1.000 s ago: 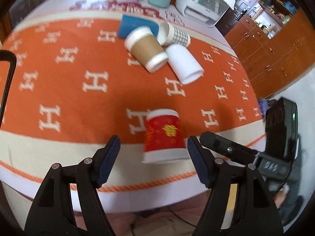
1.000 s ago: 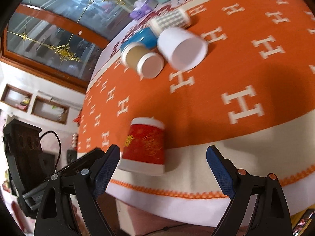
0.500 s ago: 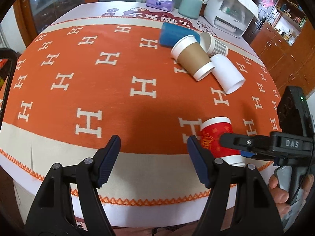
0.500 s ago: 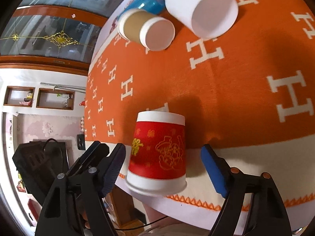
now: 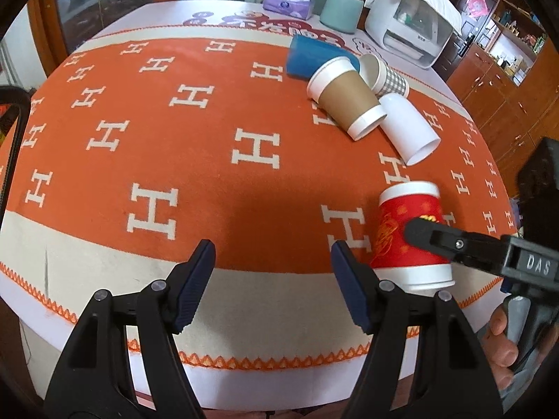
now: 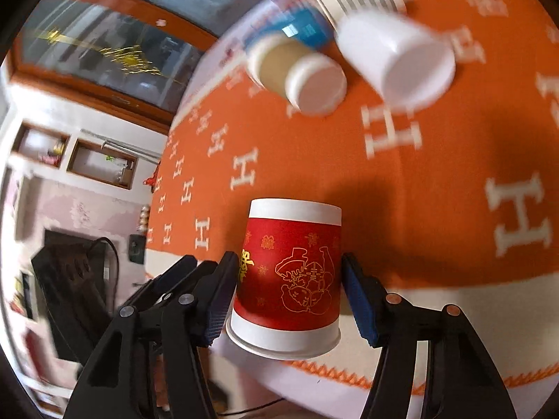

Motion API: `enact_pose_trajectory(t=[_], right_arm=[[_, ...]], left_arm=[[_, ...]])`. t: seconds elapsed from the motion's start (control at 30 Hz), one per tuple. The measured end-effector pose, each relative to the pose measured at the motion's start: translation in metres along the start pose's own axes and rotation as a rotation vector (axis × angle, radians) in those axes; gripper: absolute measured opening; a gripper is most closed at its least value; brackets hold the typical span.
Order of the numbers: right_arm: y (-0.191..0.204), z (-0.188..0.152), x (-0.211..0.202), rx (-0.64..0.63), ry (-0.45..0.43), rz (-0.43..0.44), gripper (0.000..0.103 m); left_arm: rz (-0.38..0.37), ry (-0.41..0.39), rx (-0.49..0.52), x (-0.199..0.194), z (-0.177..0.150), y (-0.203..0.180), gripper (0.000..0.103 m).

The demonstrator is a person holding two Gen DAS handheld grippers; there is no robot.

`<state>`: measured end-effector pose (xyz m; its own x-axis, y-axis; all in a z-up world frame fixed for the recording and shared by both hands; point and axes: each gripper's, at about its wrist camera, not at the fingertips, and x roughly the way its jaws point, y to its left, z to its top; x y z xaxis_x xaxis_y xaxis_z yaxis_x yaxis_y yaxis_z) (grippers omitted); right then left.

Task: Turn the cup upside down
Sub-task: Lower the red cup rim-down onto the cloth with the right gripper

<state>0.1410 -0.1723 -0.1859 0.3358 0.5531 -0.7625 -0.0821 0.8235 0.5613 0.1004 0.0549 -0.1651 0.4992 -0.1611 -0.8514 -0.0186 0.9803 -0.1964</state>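
Observation:
A red paper cup [image 6: 290, 279] with gold print and white bands stands mouth-down on the tablecloth near the front edge. My right gripper [image 6: 288, 293] has closed around it, both blue pads against its sides. In the left wrist view the cup [image 5: 407, 230] is at the right with the right gripper's black finger across it. My left gripper [image 5: 272, 279] is open and empty, to the left of the cup above the cloth's front edge.
Several cups lie on their sides farther back: a brown one [image 5: 346, 101], a white one [image 5: 408, 129], a blue one [image 5: 311, 56] and a checked one [image 5: 384, 75]. A tissue pack [image 5: 288, 1], a teal jar [image 5: 342, 10] and a white appliance [image 5: 408, 21] stand at the back.
My right gripper moved in and closed on the red cup. My left gripper drew away to the left, so the cup now sits to its right.

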Motion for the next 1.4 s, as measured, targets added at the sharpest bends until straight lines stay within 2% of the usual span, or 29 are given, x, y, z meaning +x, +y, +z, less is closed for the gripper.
enact_pose_trajectory(t=[0.1, 0.3, 0.47, 0.67, 0.83, 1.0, 1.4], right_arm=[[0.012, -0.004, -0.006, -0.107, -0.129, -0.074, 0.06], [0.024, -0.024, -0.005, -0.285, -0.302, -0.158, 0.06], [0.034, -0.058, -0.013, -0.422, -0.375, -0.201, 0.061], [0.045, -0.1, -0.014, -0.532, -0.404, -0.288, 0.061], [0.044, -0.116, -0.007, -0.56, -0.381, -0.336, 0.063], [0.037, -0.12, -0.014, -0.506, -0.383, -0.295, 0.085], [0.033, -0.136, -0.057, -0.421, -0.413, -0.247, 0.087]], left_arm=[[0.009, -0.028, -0.013, -0.002, -0.002, 0.0, 0.066], [0.023, -0.076, -0.033, -0.005, -0.011, 0.002, 0.066], [0.033, -0.108, -0.045, -0.006, -0.019, 0.004, 0.066], [0.049, -0.124, -0.035, -0.004, -0.029, 0.001, 0.066], [0.065, -0.137, -0.029, -0.004, -0.034, 0.0, 0.066], [0.066, -0.131, -0.029, -0.003, -0.038, 0.0, 0.066], [0.09, -0.144, -0.01, -0.01, -0.046, -0.003, 0.067]])
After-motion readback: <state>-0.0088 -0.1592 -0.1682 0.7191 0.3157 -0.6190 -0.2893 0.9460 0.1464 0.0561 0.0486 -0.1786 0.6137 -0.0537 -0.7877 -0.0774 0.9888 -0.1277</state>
